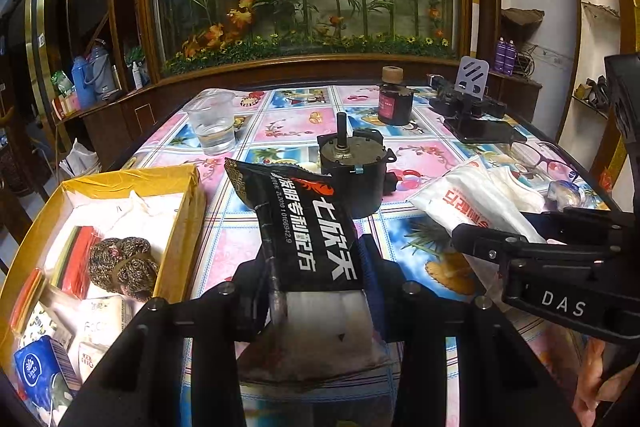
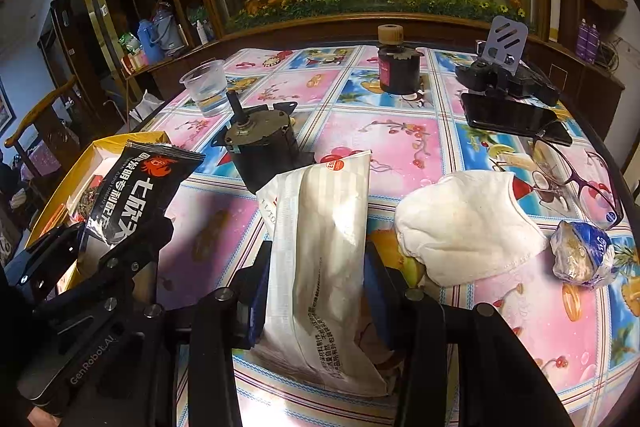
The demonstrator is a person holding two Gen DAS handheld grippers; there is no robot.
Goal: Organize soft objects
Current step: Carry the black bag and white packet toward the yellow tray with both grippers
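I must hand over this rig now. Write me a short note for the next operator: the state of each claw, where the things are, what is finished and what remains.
Left claw: shut on the black crayfish seasoning sachet, held beside the yellow cardboard box.
Right claw: shut on the white plastic tissue pack, above the flowered tablecloth.
Done: the box already holds several small packets and a knitted bundle.
Left: drop both held packs in the box, then probably the white cloth mask and the crumpled blue-white wrapper.
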